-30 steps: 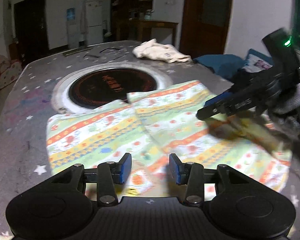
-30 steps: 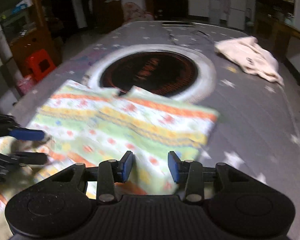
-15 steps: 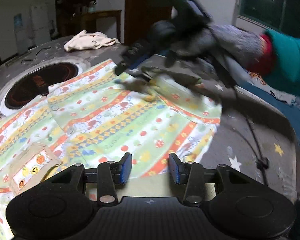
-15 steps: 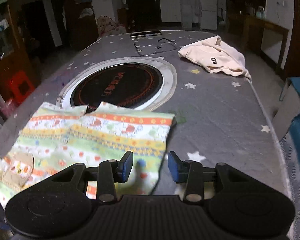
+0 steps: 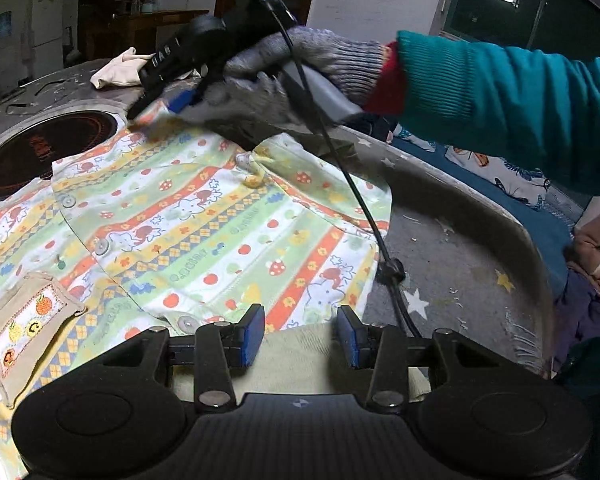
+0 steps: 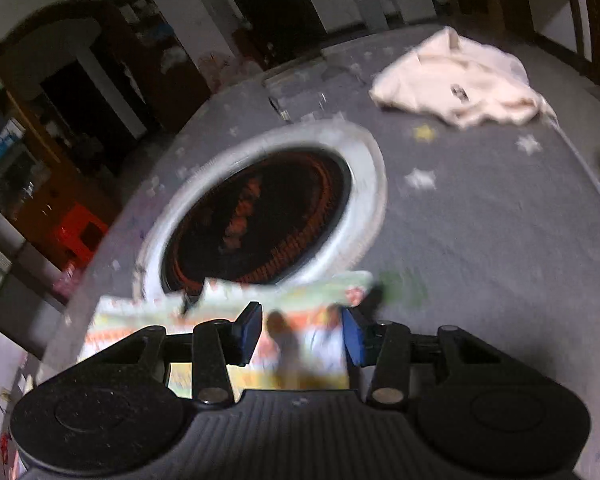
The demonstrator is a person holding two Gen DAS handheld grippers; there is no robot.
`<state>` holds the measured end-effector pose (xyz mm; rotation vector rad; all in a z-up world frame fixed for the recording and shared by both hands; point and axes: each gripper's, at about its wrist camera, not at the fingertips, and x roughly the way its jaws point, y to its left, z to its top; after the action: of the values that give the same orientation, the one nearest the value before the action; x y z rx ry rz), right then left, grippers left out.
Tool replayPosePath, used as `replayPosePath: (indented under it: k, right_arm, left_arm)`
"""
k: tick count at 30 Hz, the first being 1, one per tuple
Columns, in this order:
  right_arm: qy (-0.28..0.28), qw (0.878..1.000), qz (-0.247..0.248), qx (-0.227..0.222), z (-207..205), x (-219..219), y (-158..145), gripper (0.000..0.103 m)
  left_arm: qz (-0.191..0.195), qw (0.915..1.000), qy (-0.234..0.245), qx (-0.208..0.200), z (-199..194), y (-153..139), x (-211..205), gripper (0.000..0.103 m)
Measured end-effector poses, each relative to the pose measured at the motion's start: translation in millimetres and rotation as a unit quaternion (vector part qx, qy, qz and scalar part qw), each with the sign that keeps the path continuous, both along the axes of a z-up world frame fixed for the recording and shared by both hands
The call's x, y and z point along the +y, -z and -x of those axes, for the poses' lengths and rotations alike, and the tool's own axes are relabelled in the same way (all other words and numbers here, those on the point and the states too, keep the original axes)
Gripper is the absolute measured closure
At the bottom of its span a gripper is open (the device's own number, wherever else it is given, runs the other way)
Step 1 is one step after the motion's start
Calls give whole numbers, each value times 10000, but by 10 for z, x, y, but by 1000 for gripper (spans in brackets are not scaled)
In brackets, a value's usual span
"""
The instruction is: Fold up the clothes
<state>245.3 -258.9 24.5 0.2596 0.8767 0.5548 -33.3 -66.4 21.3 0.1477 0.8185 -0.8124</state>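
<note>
A striped children's shirt (image 5: 188, 224) with buttons and a beige pocket patch lies flat on the grey star-print table (image 5: 452, 256). My left gripper (image 5: 300, 338) is open and empty, low over the shirt's near hem. My right gripper (image 5: 156, 108), held in a gloved hand, reaches over the shirt's far corner by the collar. In the right wrist view the right gripper (image 6: 302, 330) is open, its blue pads just above the shirt's far edge (image 6: 300, 292); the view is blurred.
A round black and red cooktop with a white ring (image 6: 260, 216) is set in the table beyond the shirt. A cream garment (image 6: 456, 80) lies crumpled at the far side. A black cable (image 5: 356, 200) hangs across the shirt's right side. Blue bedding (image 5: 500, 168) lies right of the table.
My right gripper has moved across to the shirt's far corner near the cooktop and dropped low over it. My left gripper has swung right along the near hem.
</note>
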Motion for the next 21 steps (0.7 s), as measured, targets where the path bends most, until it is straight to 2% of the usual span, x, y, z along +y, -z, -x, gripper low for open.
replayPosePath:
  k: [2,3,6,8,11,16,21]
  right_arm:
    - [80,9991,-358,-210,-27,-48,-100,59]
    - [141,9988,-377,-279,-31,-64,-143,59]
    - [310,9979,-12,-575,-20,-70,-263,59]
    - [337,9948,441,-858,34,-42,-323,59]
    - [-49,9931,793,-860,142,49,-337,59]
    - [-917,9881,1050,-651,477,231,-240,59]
    - [-1517,9738,1565,-647,909,354,-105,60]
  left_arm:
    - [44,10000,14,23,-14,0,8,60]
    - [62,10000,21,30,-18,1,13,60]
    - [61,10000,55,2,-17,5,14,60]
    - [62,10000,61,-10,-15,9,15,60]
    - [61,10000,59,-13,-15,12,23,60]
    - [25,10000,22,-47,3,8,21,59]
    - [9,10000,-44,-56,14,5,19,58]
